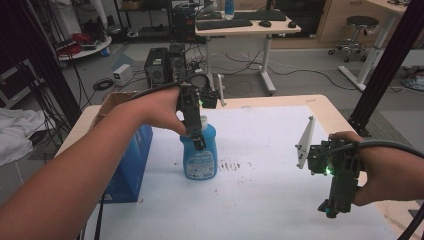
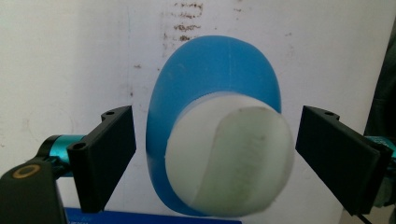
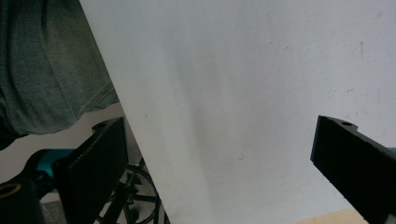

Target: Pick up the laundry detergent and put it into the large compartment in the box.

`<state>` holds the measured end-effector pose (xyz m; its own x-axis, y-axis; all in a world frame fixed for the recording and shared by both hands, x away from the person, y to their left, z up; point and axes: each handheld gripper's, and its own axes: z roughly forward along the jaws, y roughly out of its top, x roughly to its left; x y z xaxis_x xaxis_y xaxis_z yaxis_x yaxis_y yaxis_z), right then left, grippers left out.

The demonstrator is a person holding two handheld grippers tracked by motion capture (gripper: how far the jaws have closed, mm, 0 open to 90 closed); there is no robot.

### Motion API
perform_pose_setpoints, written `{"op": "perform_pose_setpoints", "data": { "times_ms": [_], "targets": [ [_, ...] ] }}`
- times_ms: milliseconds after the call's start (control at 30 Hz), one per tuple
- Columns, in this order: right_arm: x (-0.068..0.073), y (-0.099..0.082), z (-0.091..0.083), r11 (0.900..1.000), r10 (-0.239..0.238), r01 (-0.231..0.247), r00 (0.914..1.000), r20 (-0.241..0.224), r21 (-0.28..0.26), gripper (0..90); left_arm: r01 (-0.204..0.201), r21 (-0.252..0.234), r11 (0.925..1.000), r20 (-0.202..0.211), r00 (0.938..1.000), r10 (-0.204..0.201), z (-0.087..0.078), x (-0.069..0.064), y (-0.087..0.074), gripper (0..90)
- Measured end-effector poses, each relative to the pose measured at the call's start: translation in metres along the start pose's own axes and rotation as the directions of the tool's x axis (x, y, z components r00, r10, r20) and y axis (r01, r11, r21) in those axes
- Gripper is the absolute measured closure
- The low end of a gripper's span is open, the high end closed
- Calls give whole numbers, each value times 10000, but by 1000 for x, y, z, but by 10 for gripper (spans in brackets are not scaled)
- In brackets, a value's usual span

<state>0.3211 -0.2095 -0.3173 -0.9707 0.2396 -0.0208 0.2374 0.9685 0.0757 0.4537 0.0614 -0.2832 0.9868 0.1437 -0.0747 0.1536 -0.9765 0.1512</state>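
Note:
A blue bottle (image 1: 201, 159) with a white cap (image 2: 229, 158) stands upright on the white table cover (image 1: 260, 150), left of centre. My left gripper (image 1: 198, 141) points down over it. In the left gripper view the left gripper (image 2: 217, 114) is open, with the cap between its jaws and a gap on each side. Off to the right, near the table's edge, my right gripper (image 1: 330, 209) points down at the cover. In its own view the right gripper (image 3: 222, 126) stands open over the bare cover with nothing between the jaws.
A blue box (image 1: 129, 167) stands close to the bottle's left. An open cardboard box (image 1: 117, 99) sits at the table's back left corner. Brown stains (image 1: 230, 165) mark the cover to the right of the bottle. A desk (image 1: 247, 27) and a stool (image 1: 361, 30) stand beyond the table.

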Motion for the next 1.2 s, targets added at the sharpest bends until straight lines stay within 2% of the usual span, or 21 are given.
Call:
{"op": "perform_pose_setpoints", "data": {
  "times_ms": [333,733,1200],
  "targets": [
    [1,-2,4,9999,104,-104,9999,-28,24,35,-245,246,9994,23,9997,244,11,0,7,123],
    [-1,-3,5,9999,131,-131,9999,5,-10,35,-273,381,9989,-124,9995,278,14,3,4,125],
    [-2,-3,6,9999,122,-122,9999,19,21,35,-516,471,9976,-238,9983,528,15,2,5,189]
  ]
}}
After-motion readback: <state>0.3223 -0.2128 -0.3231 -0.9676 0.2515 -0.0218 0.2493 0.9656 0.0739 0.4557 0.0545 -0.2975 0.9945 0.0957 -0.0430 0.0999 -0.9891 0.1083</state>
